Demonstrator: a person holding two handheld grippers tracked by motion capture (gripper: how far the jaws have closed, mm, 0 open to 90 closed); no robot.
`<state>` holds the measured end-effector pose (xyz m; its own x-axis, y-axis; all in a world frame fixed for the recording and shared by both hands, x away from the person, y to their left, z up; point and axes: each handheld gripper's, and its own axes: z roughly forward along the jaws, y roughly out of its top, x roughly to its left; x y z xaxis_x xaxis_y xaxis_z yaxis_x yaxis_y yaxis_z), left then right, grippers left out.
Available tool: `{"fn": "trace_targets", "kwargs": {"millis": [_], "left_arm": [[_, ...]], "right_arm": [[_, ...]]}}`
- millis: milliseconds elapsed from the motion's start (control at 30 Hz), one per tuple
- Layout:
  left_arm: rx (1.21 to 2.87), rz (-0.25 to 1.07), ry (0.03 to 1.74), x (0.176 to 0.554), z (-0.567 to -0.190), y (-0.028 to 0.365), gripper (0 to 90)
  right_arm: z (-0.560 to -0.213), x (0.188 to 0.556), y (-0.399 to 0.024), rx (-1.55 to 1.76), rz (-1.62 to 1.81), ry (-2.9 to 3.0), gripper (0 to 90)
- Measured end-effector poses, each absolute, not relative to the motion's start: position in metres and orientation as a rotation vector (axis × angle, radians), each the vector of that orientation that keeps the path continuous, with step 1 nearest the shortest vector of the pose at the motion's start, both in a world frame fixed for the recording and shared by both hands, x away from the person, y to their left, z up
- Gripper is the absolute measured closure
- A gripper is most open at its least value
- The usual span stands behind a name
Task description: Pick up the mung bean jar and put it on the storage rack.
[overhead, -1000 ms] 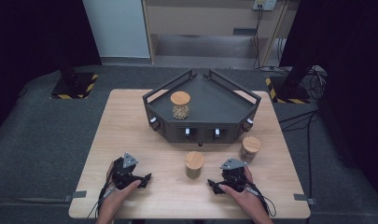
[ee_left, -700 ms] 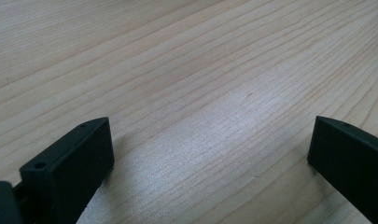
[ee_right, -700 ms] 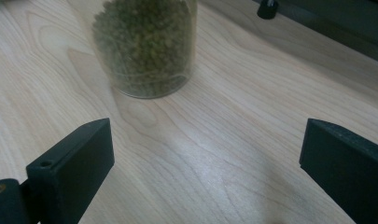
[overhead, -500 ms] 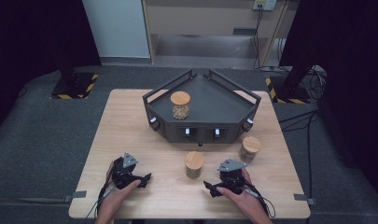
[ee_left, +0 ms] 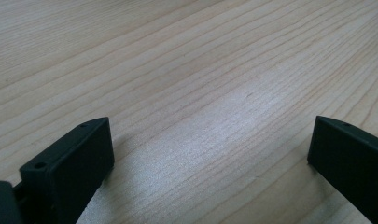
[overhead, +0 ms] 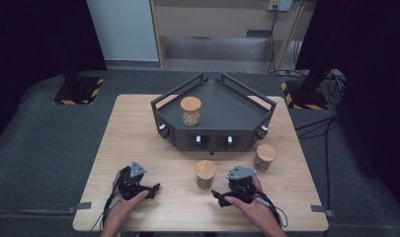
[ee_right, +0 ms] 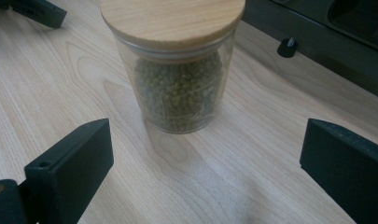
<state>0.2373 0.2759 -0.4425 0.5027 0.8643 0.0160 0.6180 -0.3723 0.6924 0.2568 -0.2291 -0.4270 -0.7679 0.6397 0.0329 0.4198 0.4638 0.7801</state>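
table: (overhead: 138, 128) pale wood, rectangular
tray: (overhead: 247, 106) dark, angular, at the far middle
jars: two, wood-lidded, (overhead: 205, 174) near middle, (overhead: 264, 157) right of it

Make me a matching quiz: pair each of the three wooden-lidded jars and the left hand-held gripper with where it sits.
Things:
1. jar of pale pieces
2. jar of green grains
3. third jar
4. left hand-held gripper

Places:
A. on the table, right of the dark tray's front
B. open over bare wood, near the table's front left
C. inside the dark tray
D. just ahead of the open right hand-held gripper

Pairs: 1-C, 2-D, 3-A, 4-B
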Motion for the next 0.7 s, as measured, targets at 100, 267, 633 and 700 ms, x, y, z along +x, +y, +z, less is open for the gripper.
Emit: {"fn": "trace_targets", "kwargs": {"millis": [100,267,633,700], "left_arm": [[2.118,0.506,1.209,0.237,-0.442,0.276,0.0],[2.118,0.506,1.209,0.237,-0.442,0.276,0.0],[2.118,0.506,1.209,0.237,-0.442,0.276,0.0],[2.118,0.506,1.209,0.237,-0.442,0.276,0.0]], "right_arm": [[-0.426,0.257,-0.227,0.902,1.202,2.447,2.7],[-0.425,0.258,-0.223,0.891,1.211,2.445,2.7],[-0.425,0.261,-0.212,0.866,1.238,2.436,2.5],[-0.426,0.263,-0.209,0.868,1.241,2.433,2.6]]}}
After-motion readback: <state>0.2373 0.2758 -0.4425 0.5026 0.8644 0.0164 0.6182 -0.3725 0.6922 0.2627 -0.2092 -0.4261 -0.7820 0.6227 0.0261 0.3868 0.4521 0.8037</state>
